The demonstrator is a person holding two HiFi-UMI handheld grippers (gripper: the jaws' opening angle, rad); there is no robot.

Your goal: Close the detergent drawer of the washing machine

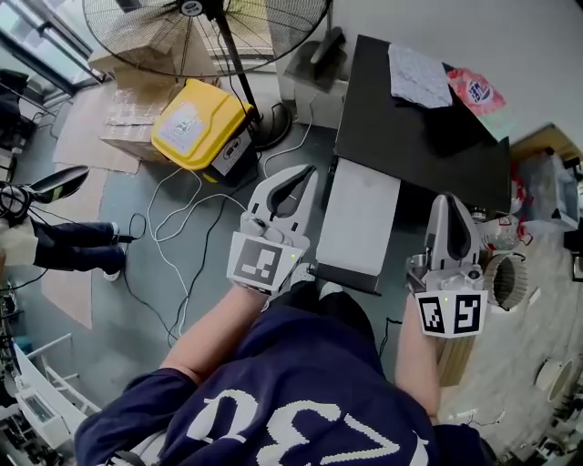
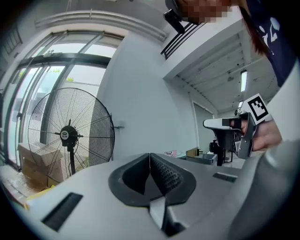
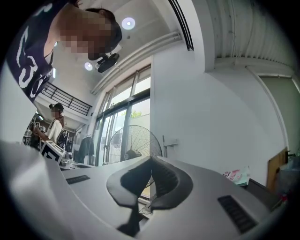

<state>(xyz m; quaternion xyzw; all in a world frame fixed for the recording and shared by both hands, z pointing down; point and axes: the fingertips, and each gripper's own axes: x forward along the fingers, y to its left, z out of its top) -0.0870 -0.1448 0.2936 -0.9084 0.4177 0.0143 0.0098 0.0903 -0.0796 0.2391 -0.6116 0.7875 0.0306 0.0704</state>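
Detergent drawer is, by my reading, the white slab jutting from the black-topped washing machine toward the person at mid-frame, so it looks pulled out and not yet pushed home. The left gripper sits just left of it and the right gripper to its right, neither touching. Both have their jaws pressed together on nothing, which suits a push with closed tips rather than a grasp. A cloth and a red packet lie on the machine's top. The grey floor carries loose cables, a yellow case and a standing fan at upper left. Tall windows light the room.
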